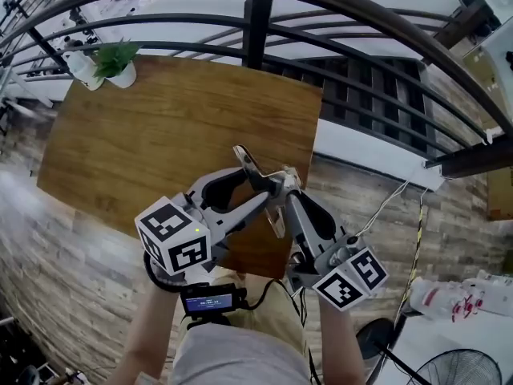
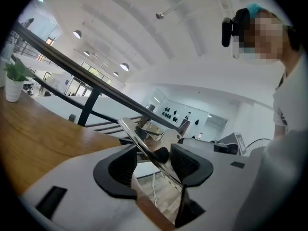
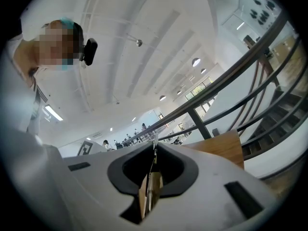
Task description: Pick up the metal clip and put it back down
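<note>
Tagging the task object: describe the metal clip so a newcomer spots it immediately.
Look at the wooden table, then above its near edge, where the left gripper and right gripper meet. The metal clip is the thin strip pinched between them, mirror-bright against their pale plastic.

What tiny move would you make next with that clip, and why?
Probably ease both hands down: the metal clip, gripped by the left gripper and right gripper, hangs in the air above the wooden table, so setting it back down remains.
</note>
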A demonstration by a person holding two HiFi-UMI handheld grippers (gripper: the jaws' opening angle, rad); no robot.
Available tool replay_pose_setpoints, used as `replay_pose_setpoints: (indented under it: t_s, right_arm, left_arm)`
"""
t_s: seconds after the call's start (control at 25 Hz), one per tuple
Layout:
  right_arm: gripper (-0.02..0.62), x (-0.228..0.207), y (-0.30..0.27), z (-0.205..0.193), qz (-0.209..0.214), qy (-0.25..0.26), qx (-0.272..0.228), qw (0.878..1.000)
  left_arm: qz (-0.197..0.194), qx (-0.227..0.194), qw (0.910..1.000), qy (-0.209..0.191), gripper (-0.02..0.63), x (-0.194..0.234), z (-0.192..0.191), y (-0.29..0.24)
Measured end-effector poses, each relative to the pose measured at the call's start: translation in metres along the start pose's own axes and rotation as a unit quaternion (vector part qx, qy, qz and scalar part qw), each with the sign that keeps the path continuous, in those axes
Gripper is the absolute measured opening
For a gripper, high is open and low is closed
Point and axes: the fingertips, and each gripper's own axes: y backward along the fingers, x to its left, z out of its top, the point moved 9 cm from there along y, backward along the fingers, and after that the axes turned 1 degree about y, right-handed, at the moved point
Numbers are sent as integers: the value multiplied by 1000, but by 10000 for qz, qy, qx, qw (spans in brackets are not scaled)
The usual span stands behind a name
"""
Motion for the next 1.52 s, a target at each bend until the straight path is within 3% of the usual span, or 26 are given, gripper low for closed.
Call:
replay_pose_setpoints:
  t_s: [0.6,0.96,1.52]
  right_arm:
    - [26,44,34,14,39,342,-361,9988]
    - [26,52,26,9,4,408,-284,9988]
    - [28,9,18,19,-180,236,-144,9995]
  left_arm:
    - [-187,-199,9958,-876,224,-49,22,24]
    - [-214,-154,9959,-864,225,-41,23,33]
    - [-212,38,9968,-773,225,-24,24,-13]
